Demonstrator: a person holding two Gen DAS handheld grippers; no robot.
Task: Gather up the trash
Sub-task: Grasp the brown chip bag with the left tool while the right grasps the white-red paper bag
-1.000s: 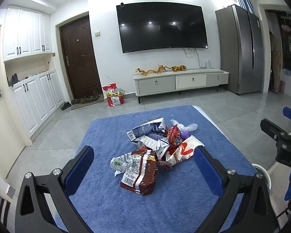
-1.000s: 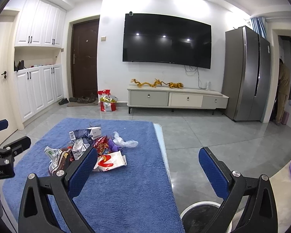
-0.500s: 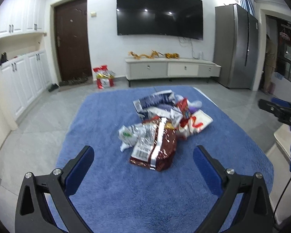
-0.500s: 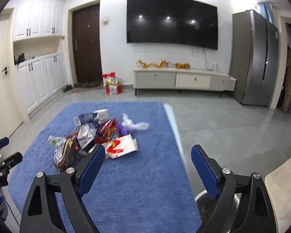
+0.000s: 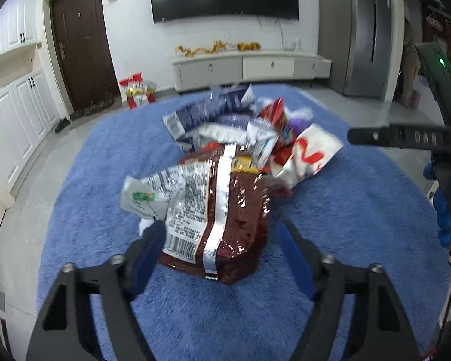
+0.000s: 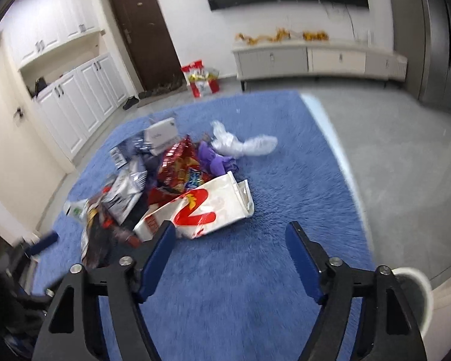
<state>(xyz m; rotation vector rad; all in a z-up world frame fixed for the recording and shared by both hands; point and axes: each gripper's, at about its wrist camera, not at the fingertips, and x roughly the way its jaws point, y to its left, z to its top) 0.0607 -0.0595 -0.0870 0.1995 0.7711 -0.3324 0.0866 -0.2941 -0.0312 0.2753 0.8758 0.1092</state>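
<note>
A pile of empty snack wrappers lies on a blue rug (image 5: 345,225). Nearest me is a dark red foil bag (image 5: 234,216) with a white label. My left gripper (image 5: 222,240) is open, its jaws standing on either side of that bag's near end. Behind it lie a white bag with red marks (image 5: 309,153), a red packet (image 5: 278,117) and a silver-blue wrapper (image 5: 207,114). My right gripper (image 6: 231,240) is open and empty, just short of the white bag with red marks (image 6: 201,207). A crumpled white plastic bag (image 6: 243,144) lies further back.
A white round bin (image 6: 412,294) stands off the rug (image 6: 255,285) at the lower right. The right gripper's body (image 5: 406,138) shows at the right edge of the left view. A TV cabinet (image 5: 249,66), a dark door (image 5: 81,45) and white cupboards (image 6: 78,90) line the walls.
Both grippers have moved forward and down toward the pile. The left jaws now straddle the dark red bag's near end; the right gripper has closed in on the white bag.
</note>
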